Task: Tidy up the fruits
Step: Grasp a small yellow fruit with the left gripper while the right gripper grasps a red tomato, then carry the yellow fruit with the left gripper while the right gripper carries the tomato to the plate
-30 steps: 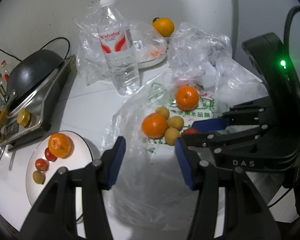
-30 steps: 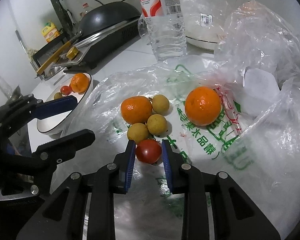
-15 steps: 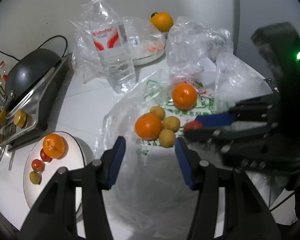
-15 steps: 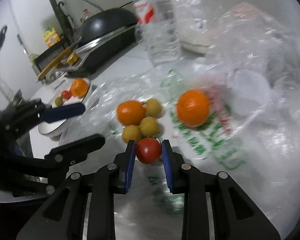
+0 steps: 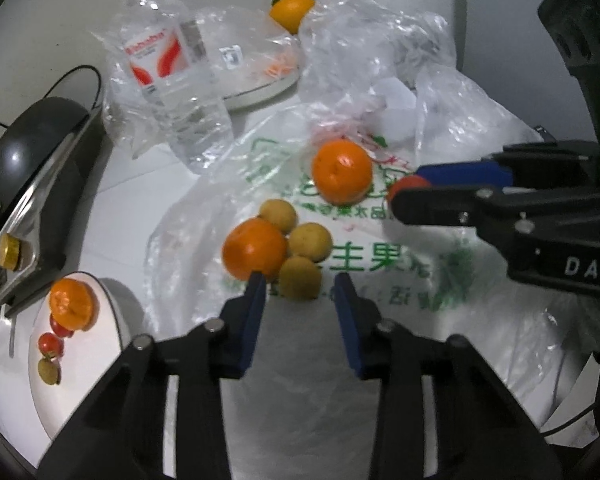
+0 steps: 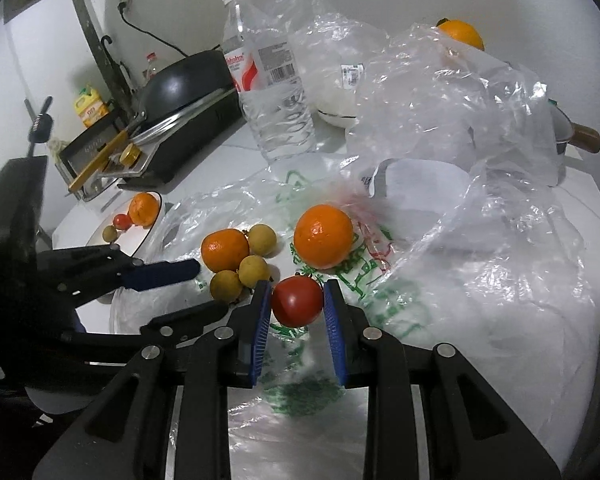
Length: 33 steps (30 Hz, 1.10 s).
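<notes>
A red tomato [image 6: 297, 300] sits pinched between the blue pads of my right gripper [image 6: 297, 300], held just above the printed plastic bag [image 6: 380, 312]. From the left wrist view that tomato [image 5: 408, 181] shows at the right gripper's [image 5: 406, 189] tips. My left gripper [image 5: 300, 284] hangs over the fruit cluster with its jaws closing. A yellow longan [image 5: 300, 278] lies just at its tips, and the pads do not touch it. Two mandarins [image 5: 342, 171] [image 5: 255, 249] and two more longans [image 5: 278, 216] rest on the bag. A white plate [image 5: 100, 360] at the left holds a mandarin [image 5: 73, 304], small tomatoes and a longan.
A water bottle [image 5: 172, 68] stands behind the bag. A black wok on a stove [image 5: 24, 148] fills the left edge. Crumpled clear bags [image 5: 380, 48] pile up at the back right, with an orange [image 5: 292, 6] behind them. A pot with a brown handle [image 6: 580, 140] is at the far right.
The right gripper has lifted the tomato off the bag, away from the longans. The left gripper has come forward and down to the fruit cluster, and its jaws have narrowed.
</notes>
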Available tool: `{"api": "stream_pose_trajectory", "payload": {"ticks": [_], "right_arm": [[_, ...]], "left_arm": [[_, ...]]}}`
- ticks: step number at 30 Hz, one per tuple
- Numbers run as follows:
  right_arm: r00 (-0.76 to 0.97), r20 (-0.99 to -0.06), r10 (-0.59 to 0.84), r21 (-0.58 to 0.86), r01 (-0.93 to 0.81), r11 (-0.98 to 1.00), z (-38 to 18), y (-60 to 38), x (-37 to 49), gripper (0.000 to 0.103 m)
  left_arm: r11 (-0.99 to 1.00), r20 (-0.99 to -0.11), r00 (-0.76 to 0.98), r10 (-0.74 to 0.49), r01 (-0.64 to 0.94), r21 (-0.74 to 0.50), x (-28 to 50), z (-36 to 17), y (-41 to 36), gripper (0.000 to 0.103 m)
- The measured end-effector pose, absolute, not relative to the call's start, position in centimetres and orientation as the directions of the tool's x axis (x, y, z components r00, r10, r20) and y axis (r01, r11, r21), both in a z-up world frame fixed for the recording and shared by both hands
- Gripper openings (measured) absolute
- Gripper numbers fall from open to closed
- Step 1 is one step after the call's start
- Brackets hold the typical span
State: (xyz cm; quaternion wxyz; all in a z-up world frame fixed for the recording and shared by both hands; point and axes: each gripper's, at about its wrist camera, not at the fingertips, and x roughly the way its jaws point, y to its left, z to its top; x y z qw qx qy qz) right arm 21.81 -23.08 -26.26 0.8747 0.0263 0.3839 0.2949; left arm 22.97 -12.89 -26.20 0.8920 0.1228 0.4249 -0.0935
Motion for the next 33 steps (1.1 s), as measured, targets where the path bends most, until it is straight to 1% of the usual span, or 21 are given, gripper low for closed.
{"api": "stream_pose_trajectory", "payload": {"ticks": [1,4,13,24,33], "right_arm": [[0.533,-0.654,0.537,0.273,-0.496,0.825,-26.2,-23.0,21.8,0.028],[0.545,-0.643,0.538,0.273,-0.493,0.826,-25.8,-23.4,21.6,0.028],[0.567,-0.629,0.532,0.268,-0.484,0.833,-25.3,-23.8,21.2,0.028],[0.574,-0.639,0.512,0.244,-0.480,0.843,-25.0,-23.1,21.0,0.028],[0.591,-0.643,0.487,0.208,-0.478,0.854,-23.9,-21.8,20.0,0.028]], "left_arm": [[0.951,-0.783,0.619,-0.067,0.277,0.138,23.0,-26.3,-13.0,0.025],[0.946,-0.773,0.632,-0.054,0.280,0.163,23.2,-26.5,-13.6,0.025],[0.944,-0.789,0.612,-0.053,0.288,0.159,23.9,-27.2,-13.5,0.025],[0.941,-0.778,0.620,-0.102,0.314,0.128,23.0,-26.7,-13.2,0.025],[0.937,-0.746,0.650,-0.143,0.331,0.108,21.3,-24.9,-12.1,0.025]]}}
